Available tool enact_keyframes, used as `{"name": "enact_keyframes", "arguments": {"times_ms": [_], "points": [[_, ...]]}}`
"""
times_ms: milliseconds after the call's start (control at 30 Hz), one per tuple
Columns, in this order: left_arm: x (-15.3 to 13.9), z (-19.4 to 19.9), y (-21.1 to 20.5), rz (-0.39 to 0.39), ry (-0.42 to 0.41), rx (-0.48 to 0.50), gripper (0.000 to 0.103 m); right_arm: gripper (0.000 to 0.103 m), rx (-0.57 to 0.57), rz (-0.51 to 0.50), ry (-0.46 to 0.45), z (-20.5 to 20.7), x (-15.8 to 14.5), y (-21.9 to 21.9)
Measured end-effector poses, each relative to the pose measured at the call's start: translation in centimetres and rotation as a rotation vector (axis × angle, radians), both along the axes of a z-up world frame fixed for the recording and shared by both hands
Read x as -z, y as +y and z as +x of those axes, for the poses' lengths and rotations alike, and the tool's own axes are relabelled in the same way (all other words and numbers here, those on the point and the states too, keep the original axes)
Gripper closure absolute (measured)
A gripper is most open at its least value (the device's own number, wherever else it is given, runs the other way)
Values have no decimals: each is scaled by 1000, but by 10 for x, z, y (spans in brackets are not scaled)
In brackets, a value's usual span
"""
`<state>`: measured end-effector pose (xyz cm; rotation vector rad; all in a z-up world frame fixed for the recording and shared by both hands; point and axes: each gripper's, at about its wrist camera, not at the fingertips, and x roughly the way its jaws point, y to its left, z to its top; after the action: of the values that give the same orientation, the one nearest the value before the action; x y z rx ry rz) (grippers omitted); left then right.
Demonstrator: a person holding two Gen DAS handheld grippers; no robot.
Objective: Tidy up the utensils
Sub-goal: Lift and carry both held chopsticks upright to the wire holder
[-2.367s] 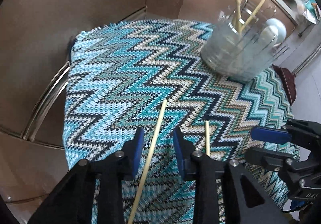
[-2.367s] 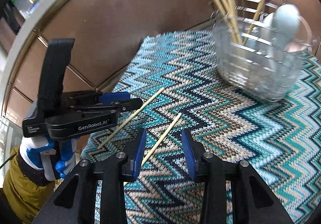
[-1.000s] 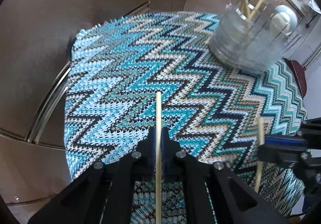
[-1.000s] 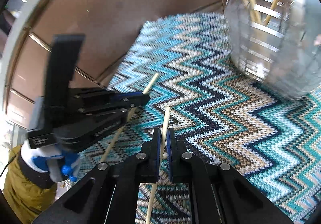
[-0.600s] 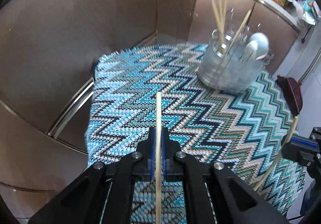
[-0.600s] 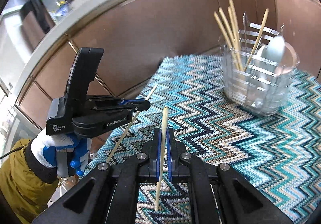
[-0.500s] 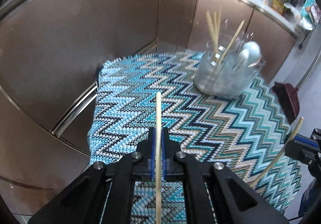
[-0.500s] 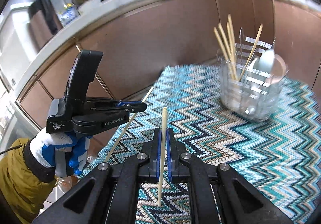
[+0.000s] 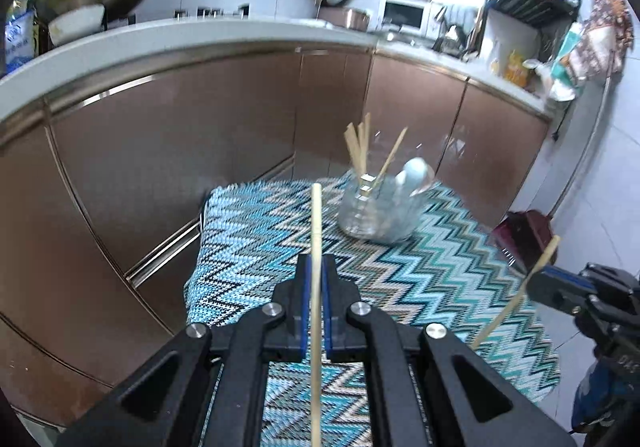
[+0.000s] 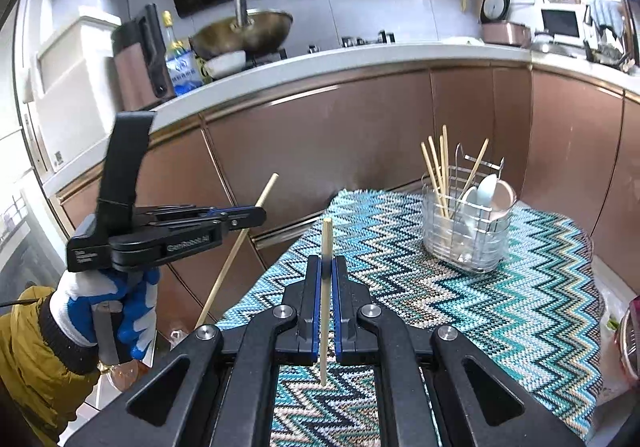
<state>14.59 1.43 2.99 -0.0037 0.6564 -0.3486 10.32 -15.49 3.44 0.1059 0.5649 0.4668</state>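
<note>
My left gripper (image 9: 316, 267) is shut on a wooden chopstick (image 9: 316, 231) that points up and forward above the zigzag cloth (image 9: 400, 279). My right gripper (image 10: 327, 267) is shut on a second chopstick (image 10: 326, 243), held upright. Each gripper also shows in the other's view: the right gripper (image 9: 548, 279) with its chopstick (image 9: 516, 299) at the right edge, the left gripper (image 10: 256, 215) with its chopstick (image 10: 240, 243) in a gloved hand (image 10: 104, 303). A wire utensil holder (image 10: 466, 235) at the cloth's far end holds several chopsticks and spoons; it appears as a blurred holder (image 9: 380, 211) in the left wrist view.
Brown cabinet fronts (image 9: 180, 151) and a white counter (image 10: 360, 55) curve behind the table. A wok (image 10: 240, 31) and bottle stand on the counter. A dark red object (image 9: 528, 231) lies past the table's right side.
Both grippers have risen off the cloth with their chopsticks and tilted upward, so the counter and wall now show. The utensil holder looks smaller and farther away.
</note>
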Motion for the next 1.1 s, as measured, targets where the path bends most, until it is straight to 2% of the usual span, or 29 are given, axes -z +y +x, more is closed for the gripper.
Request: {"name": "enact_keyframes", "arguments": {"times_ms": [300, 533, 767, 900, 1100], "points": [[-34, -51, -10, -32, -104, 24, 98, 98, 20, -2, -95, -49, -28, -8], [-55, -56, -18, -96, -206, 42, 98, 98, 48, -4, -144, -46, -46, -25], [-72, -25, -39, -171, -268, 59, 98, 98, 68, -19, -198, -12, -68, -42], [-81, 6, -55, -210, -304, 52, 98, 98, 76, -17, -225, 20, -80, -54], [-92, 66, -76, -300, -389, -8, 98, 98, 100, -16, -292, 77, -90, -69]]}}
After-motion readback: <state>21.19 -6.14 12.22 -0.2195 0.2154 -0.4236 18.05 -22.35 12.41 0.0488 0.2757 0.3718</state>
